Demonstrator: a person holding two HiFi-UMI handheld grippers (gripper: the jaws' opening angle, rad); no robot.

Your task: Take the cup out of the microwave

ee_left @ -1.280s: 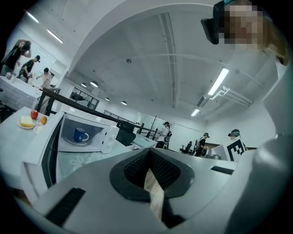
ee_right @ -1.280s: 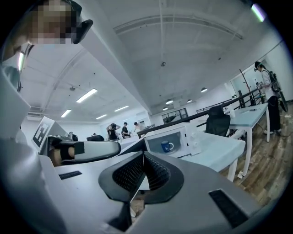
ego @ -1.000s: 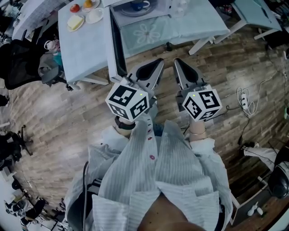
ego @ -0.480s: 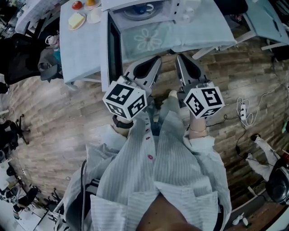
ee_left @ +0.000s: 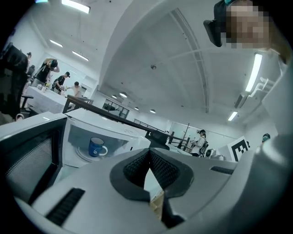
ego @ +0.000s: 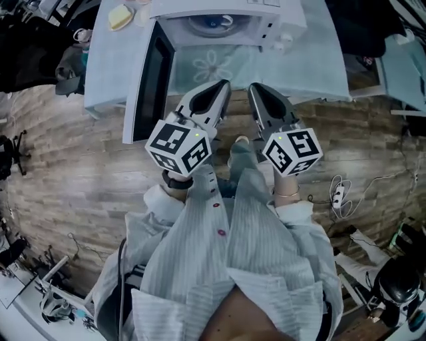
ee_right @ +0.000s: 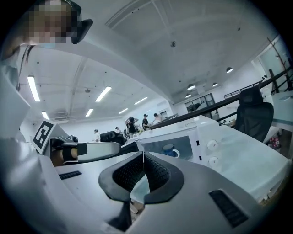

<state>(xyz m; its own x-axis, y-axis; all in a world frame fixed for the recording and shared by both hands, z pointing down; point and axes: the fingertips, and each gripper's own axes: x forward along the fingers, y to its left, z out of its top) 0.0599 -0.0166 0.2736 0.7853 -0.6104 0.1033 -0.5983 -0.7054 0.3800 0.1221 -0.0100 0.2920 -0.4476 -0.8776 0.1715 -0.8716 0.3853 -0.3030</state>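
One microwave (ego: 263, 20) on the table (ego: 319, 56), its one door (ego: 148, 76) swung open. One blue cup (ee_left: 96, 147) sits inside on the turntable. Two grippers: left gripper (ego: 221, 85) and right gripper (ego: 257, 88), both with jaws pressed together on nothing, both short of the cavity. Two knobs (ee_right: 212, 145) on the panel. In the head view the cup is small and blurred, and the food plate (ego: 122, 16) is cropped.
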